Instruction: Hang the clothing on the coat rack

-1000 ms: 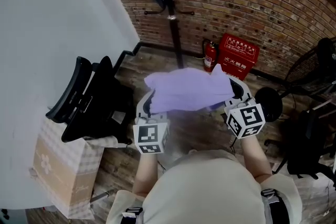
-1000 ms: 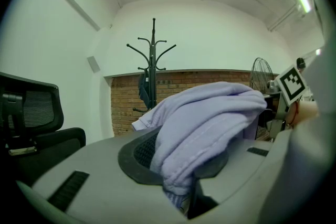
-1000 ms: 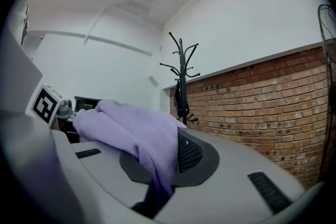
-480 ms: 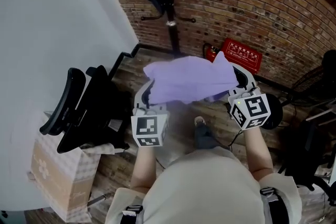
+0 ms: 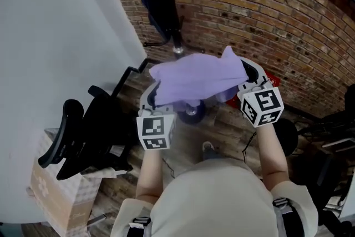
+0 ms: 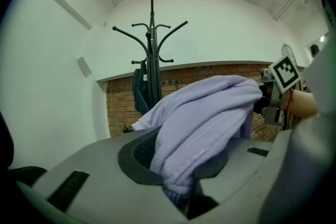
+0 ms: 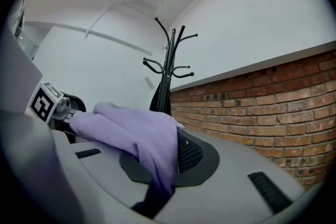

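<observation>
Between the two tongs, above the wooden floor (image 5: 224, 127), a lilac garment (image 5: 194, 77) is held stretched in the air, bunched along its length. The left tongs (image 5: 153, 92) are clenched on its left end, thick folds wedged between the pads. The right tongs (image 5: 247, 70) grasp its right end, pinching a thinner fold. Just beyond the garment stands the coat rack (image 5: 176, 36), before the brick wall (image 5: 266, 14), with a dark garment (image 5: 158, 0) hanging on it.
</observation>
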`<action>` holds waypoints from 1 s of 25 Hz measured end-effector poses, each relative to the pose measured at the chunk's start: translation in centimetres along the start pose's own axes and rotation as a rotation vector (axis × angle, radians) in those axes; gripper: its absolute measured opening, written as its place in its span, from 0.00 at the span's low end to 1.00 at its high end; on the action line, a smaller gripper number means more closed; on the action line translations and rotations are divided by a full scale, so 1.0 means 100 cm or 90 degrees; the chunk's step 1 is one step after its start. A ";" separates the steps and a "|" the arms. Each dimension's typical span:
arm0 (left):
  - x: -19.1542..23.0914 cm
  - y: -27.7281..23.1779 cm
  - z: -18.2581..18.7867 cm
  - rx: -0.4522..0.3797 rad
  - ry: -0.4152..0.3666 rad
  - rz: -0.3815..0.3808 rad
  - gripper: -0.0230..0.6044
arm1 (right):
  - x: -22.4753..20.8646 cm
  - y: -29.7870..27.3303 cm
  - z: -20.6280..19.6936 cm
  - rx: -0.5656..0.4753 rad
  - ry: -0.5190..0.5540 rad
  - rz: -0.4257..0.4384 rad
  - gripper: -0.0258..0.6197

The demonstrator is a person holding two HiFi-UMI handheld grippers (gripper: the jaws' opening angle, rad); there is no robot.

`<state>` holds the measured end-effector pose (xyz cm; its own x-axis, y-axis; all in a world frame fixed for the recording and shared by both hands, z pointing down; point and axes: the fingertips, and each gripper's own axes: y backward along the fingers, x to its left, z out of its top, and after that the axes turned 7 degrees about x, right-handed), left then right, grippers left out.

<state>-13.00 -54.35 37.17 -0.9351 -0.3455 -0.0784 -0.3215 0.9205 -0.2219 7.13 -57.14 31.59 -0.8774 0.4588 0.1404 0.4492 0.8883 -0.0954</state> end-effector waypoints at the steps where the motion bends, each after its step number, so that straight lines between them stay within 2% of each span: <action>1: 0.002 -0.009 0.004 0.000 -0.003 0.005 0.18 | -0.007 -0.010 0.003 -0.002 0.002 0.004 0.06; 8: 0.019 -0.062 0.021 0.006 -0.023 0.050 0.18 | -0.044 -0.076 0.013 -0.009 0.020 0.038 0.06; 13: 0.037 -0.089 0.021 0.030 -0.033 0.087 0.18 | -0.056 -0.123 0.007 0.005 0.030 0.069 0.06; 25: 0.055 -0.136 -0.019 0.093 -0.050 0.145 0.18 | -0.069 -0.205 -0.051 0.088 0.057 0.111 0.06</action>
<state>-14.01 -68.42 41.64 -0.9647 -0.1515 -0.2153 -0.0750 0.9421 -0.3269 4.85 -78.43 37.63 -0.7673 0.6104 0.1967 0.5598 0.7872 -0.2588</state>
